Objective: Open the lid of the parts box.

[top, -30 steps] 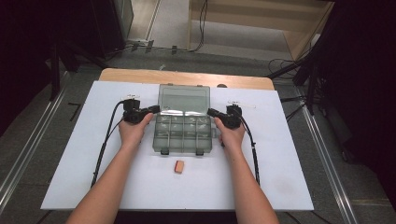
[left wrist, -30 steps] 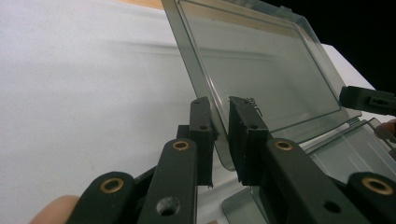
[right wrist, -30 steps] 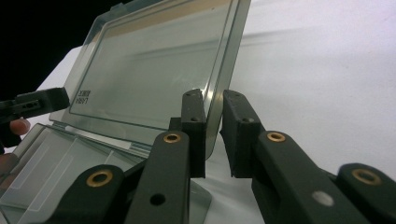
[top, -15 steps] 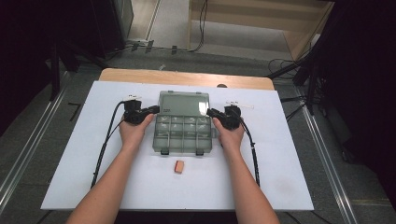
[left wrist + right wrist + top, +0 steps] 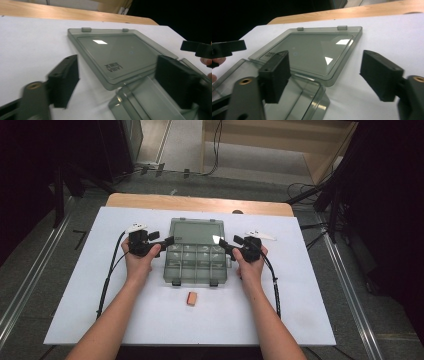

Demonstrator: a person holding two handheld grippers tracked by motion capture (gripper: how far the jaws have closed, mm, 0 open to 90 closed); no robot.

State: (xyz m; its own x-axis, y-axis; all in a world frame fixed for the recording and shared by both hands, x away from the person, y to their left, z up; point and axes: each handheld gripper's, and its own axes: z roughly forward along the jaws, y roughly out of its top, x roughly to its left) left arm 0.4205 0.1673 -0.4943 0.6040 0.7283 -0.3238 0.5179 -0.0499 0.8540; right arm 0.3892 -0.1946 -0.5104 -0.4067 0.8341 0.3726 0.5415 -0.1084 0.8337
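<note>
A smoky clear compartment box [image 5: 196,265] sits mid-table with its lid [image 5: 196,231] lying flat open behind it. My left gripper [image 5: 167,241] stands open at the box's left rear corner, and my right gripper [image 5: 225,242] stands open at its right rear corner. In the left gripper view the open jaws of the left gripper [image 5: 120,82] straddle the lid [image 5: 117,50] edge and the box corner [image 5: 140,100]. In the right gripper view the right gripper [image 5: 328,75] spans the lid [image 5: 317,50] corner and the box wall [image 5: 297,105]. Neither holds anything.
A small orange block [image 5: 191,298] lies on the white tabletop [image 5: 75,295] just in front of the box. A wooden strip [image 5: 200,203] borders the far edge. Cables trail back along both forearms. Floor rails run on either side.
The lid has dropped back from a raised tilt to lying flat behind the box. Both grippers stay near the rear corners, barely shifted.
</note>
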